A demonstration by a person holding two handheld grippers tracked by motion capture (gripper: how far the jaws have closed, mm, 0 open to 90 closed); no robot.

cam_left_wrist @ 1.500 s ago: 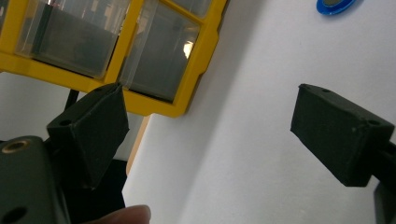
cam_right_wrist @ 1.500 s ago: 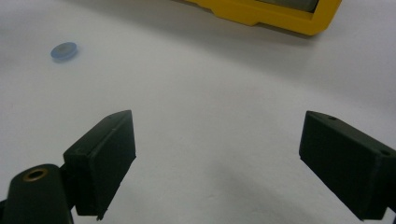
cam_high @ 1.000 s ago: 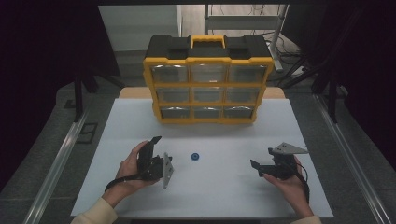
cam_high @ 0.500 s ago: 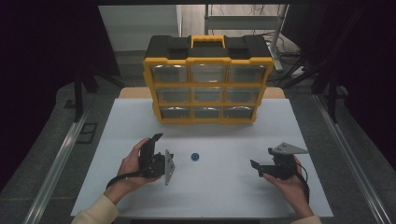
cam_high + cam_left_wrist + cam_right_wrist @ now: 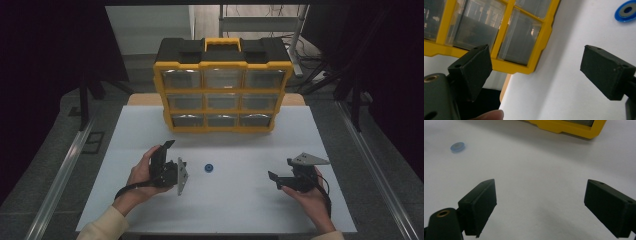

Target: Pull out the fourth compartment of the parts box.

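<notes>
A small blue ring-shaped disc [image 5: 208,168] is lying flat on the white table [image 5: 240,205], between both grippers, nearer the left gripper [image 5: 169,162]. Left gripper is gaping wide, gripping nothing; the right gripper [image 5: 280,179] likewise. A yellow drawer organizer [image 5: 223,92] is standing behind.

The disc [image 5: 627,11] is running off the left gripper view's top right corner (blurred in the right gripper view); drawer contents are unreadable.

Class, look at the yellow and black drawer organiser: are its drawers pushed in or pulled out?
Pushed in: every clear drawer front of the yellow and black drawer organiser sits flush with its yellow frame.
</notes>
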